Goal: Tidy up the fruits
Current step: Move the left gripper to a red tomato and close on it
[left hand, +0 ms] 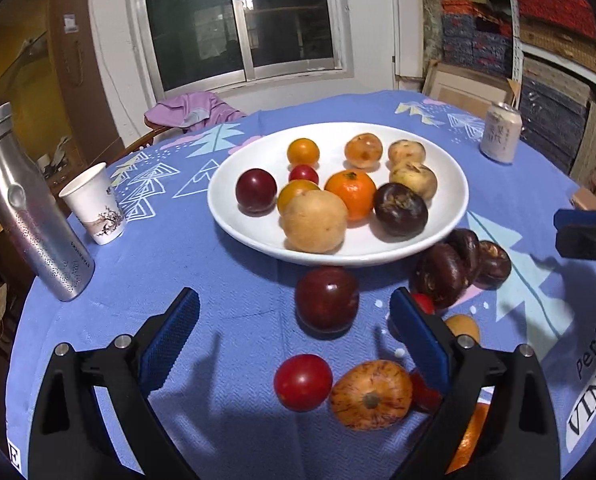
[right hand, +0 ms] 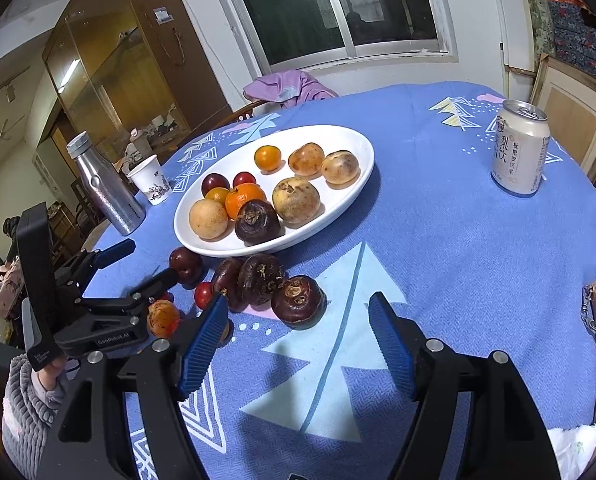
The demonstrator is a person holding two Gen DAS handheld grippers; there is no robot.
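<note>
My left gripper (left hand: 293, 312) hung low over the blue-clothed surface (left hand: 217, 280), its fingers (left hand: 169, 340) spread wide and pinching nothing; a dark red plum (left hand: 326, 300) lay on the cloth between the two tips, touching neither; nearer the camera sat a red tomato (left hand: 302, 382) just beside a speckled orange fruit (left hand: 372, 394). My right gripper (right hand: 298, 320) stood over a pale tree print on the cloth, fingers (right hand: 390, 344) parted and empty; just beyond its left fingertip lay a cluster of three dark purple-brown fruits (right hand: 265, 284), touching one another, close to the near rim of the white plate (right hand: 350, 196). The plate sat at the middle of the surface and already carried part of the fruit: a tangerine (left hand: 352, 194), a tan round fruit (left hand: 314, 222), a plum, small orange and red tomatoes, yellowish speckled fruits and one dark purple-brown fruit (left hand: 400, 210); the loose fruit lay on the cloth along the plate's near side. A silver bottle (left hand: 29, 216) and a paper cup (left hand: 95, 204) stood left of the plate; a drink can (right hand: 522, 148) stood well apart on its right.
</note>
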